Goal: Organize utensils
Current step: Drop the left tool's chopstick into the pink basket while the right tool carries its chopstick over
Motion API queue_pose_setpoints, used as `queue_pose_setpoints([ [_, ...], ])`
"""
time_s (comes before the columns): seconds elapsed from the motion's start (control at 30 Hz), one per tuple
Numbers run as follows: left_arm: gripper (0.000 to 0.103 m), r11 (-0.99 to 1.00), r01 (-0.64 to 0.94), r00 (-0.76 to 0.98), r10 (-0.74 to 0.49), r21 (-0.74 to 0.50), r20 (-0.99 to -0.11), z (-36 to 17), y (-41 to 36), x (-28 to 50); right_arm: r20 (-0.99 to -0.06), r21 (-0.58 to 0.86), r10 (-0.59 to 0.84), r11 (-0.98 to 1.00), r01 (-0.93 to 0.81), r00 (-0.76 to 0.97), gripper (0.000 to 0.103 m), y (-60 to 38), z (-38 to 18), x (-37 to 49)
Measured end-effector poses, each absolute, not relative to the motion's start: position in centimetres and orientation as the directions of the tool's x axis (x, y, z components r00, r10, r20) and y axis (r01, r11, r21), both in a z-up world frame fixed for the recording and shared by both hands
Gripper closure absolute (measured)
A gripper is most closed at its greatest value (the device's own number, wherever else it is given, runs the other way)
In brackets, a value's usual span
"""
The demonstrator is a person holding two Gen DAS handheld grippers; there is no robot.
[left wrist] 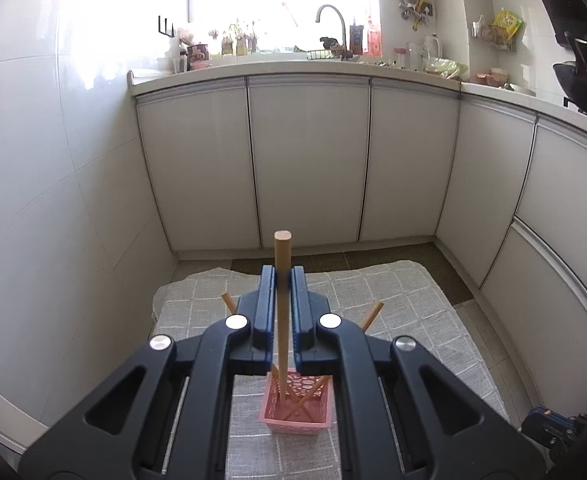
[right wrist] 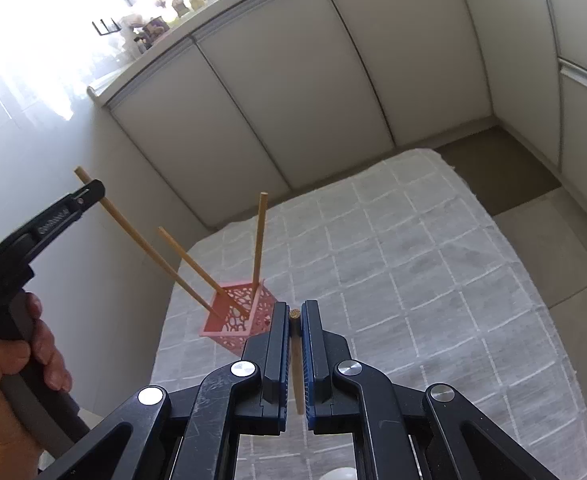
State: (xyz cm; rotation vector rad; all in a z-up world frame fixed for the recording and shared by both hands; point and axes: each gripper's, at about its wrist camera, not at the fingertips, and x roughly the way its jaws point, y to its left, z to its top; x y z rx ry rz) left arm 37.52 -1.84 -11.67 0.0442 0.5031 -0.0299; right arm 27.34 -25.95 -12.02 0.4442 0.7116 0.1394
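Right wrist view has both grippers clamped on a chopstick each, left gripper (right wrist: 89, 194) lowering its stick (right wrist: 145, 246) into the pink basket (right wrist: 229, 330), which looks light enough to tip if that stick levers sideways.

No text can be read for certain. On the left gripper (right wrist: 89, 191), seen at about nine o'clock in the right wrist view, a line of raised letters runs along the black arm (right wrist: 51, 222), but they are too small and blurred to make out. In the left wrist view, a yellow-green packet (left wrist: 507, 22) hanging at about one o'clock carries printing that cannot be read, and the bottles (left wrist: 367, 36) by the tap near twelve o'clock bear labels that are too small.
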Motion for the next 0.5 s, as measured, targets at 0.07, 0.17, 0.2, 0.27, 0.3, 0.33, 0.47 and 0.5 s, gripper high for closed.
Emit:
queue_pose_setpoints([
  [0.07,0.095,1.000,0.027,0.858,-0.019,0.009,-0.514,-12.6,-1.6,38.4,-0.604,0.437,0.272,0.899,0.026,0.749,0.098,-26.0,-12.2,27.5],
  [0.17,0.095,0.998,-0.008,0.821,-0.027,-0.059,-0.571,-14.0,-0.9,39.7,-0.610,0.435,0.270,0.900,0.029,0.745,0.098,-26.2,-12.4,27.8],
  [0.2,0.095,0.997,-0.028,0.809,-0.017,-0.068,-0.588,-14.4,-0.7,40.1,-0.611,0.436,0.271,0.900,0.031,0.744,0.098,-26.3,-12.5,27.8],
  [0.27,0.095,0.995,-0.062,0.787,0.002,-0.076,-0.617,-15.3,-0.3,40.7,-0.612,0.441,0.273,0.897,0.033,0.742,0.098,-26.4,-12.6,27.9],
  [0.3,0.095,0.993,-0.070,0.775,-0.004,-0.092,-0.632,-15.7,0.1,41.0,-0.612,0.443,0.275,0.896,0.033,0.742,0.098,-26.5,-12.6,27.9],
  [0.33,0.095,0.992,-0.075,0.767,-0.007,-0.099,-0.642,-16.0,0.1,41.2,-0.612,0.443,0.276,0.896,0.033,0.742,0.098,-26.5,-12.6,27.9],
  [0.47,0.088,0.994,-0.066,0.751,-0.007,-0.086,-0.660,-16.8,0.0,41.7,-0.612,0.435,0.273,0.900,0.028,0.742,0.098,-26.3,-12.6,27.9],
  [0.5,0.077,0.995,-0.063,0.751,-0.004,-0.079,-0.660,-16.7,0.0,41.6,-0.613,0.434,0.273,0.900,0.027,0.742,0.098,-26.3,-12.6,27.9],
])
